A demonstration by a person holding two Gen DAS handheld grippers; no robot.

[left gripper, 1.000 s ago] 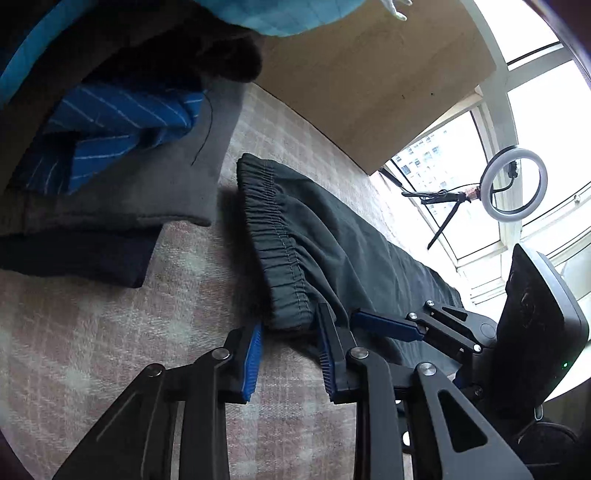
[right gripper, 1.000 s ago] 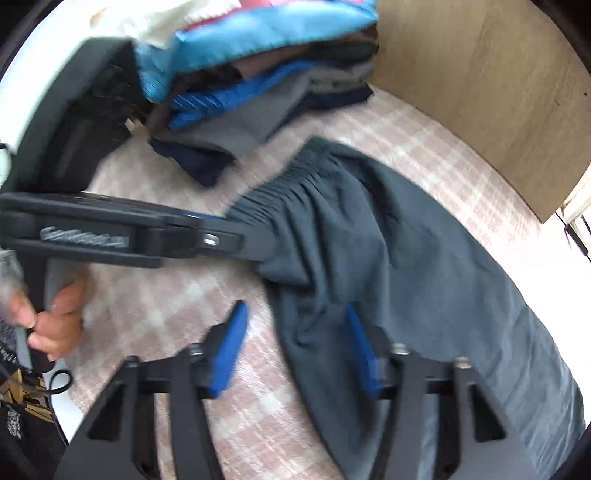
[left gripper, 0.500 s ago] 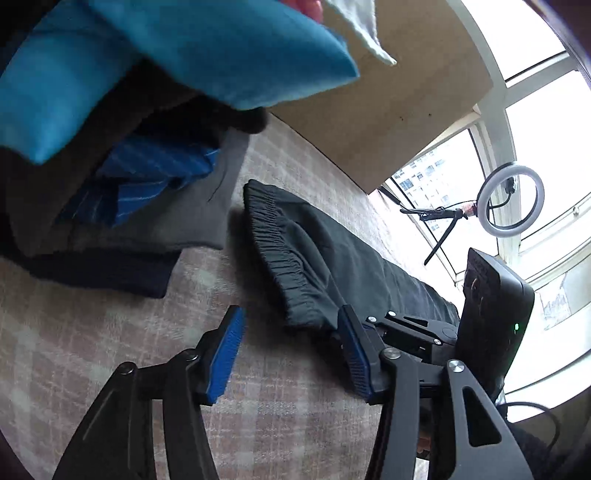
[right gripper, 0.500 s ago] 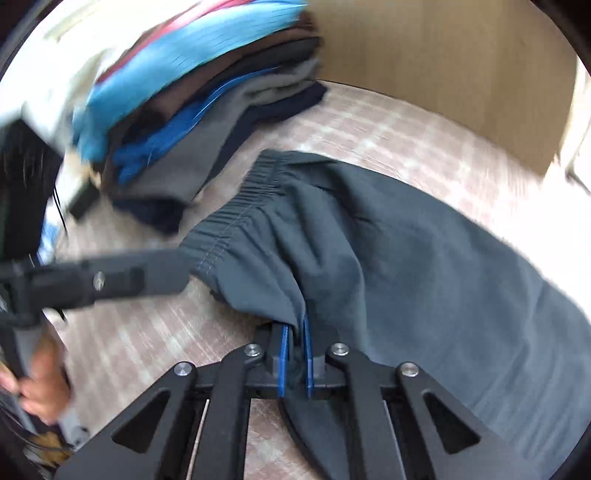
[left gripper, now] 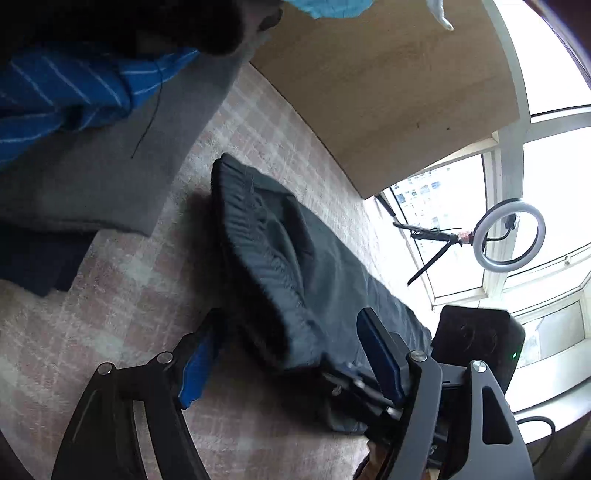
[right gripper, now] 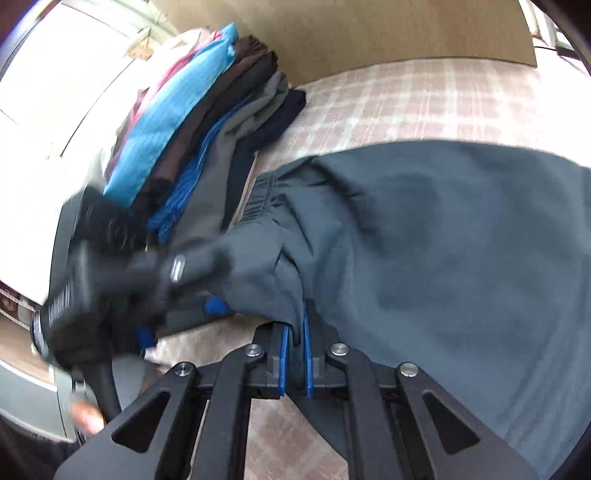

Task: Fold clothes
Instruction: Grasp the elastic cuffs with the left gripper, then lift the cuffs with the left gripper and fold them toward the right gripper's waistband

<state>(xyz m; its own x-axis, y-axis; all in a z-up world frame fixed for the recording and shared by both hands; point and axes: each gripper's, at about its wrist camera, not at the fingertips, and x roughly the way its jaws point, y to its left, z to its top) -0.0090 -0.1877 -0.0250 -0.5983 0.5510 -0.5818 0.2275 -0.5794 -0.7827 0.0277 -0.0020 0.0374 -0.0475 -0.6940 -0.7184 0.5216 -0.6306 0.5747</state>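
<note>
Trousers [right gripper: 443,240] hem pinched in right gripper [right gripper: 295,354]; left gripper [left gripper: 291,362] opening astride waistband.

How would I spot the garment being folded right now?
Find the pink plaid bedcover before the wooden headboard. Beside the tall stack of folded clothes lie dark grey trousers with a gathered elastic waistband, the only garment spread flat, unstacked.

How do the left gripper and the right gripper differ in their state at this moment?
The right gripper is shut, its blue fingers pinching an edge of the dark grey trousers. The left gripper is opening; the waistband end lies between its fingers, which do not press on it. Both have blue pads on black frames and work at the same end of the trousers on the checked cover.
</note>
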